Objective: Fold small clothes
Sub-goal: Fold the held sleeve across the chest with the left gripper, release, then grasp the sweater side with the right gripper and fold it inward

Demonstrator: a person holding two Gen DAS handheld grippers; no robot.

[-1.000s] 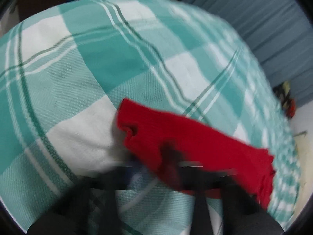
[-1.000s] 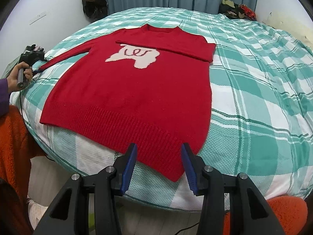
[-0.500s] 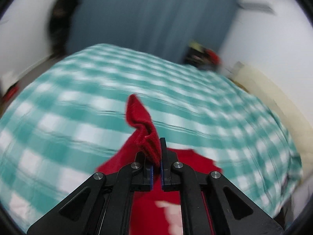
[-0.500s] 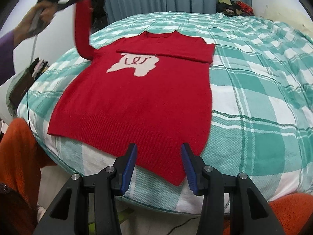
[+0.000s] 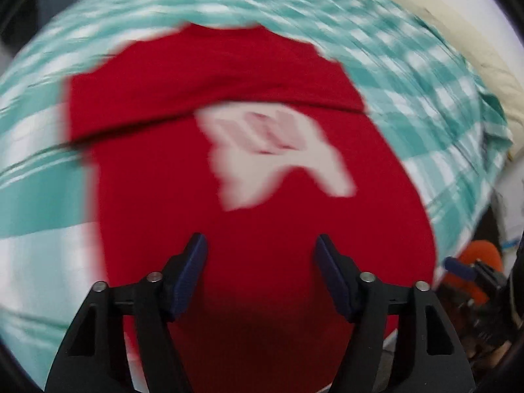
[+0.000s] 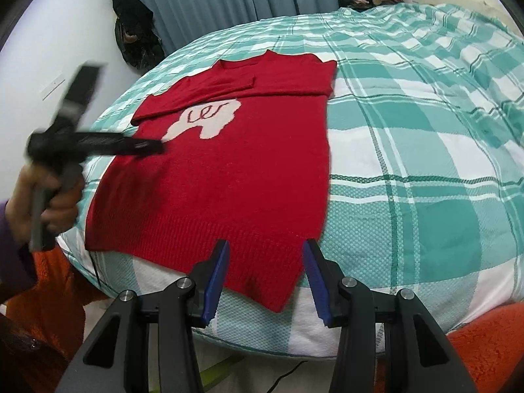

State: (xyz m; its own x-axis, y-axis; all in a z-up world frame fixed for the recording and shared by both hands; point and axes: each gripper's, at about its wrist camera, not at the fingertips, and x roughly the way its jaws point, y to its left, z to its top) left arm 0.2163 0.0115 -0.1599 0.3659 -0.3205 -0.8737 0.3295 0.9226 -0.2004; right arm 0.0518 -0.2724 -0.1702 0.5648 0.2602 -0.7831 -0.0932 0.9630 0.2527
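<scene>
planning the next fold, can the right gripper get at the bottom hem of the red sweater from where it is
Probably yes. The right gripper is open with its fingers straddling the hem's near corner of the red sweater, nothing lies between them, and the left gripper is off at the far side.

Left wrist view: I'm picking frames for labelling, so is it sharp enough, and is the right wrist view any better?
Left wrist view: heavy motion blur smears the red sweater and checked bedspread; only its own tongs look crisp. Right wrist view: sharp on sweater and bedspread, evenly lit, with fisheye bulging; only the left tongs streak.
</scene>
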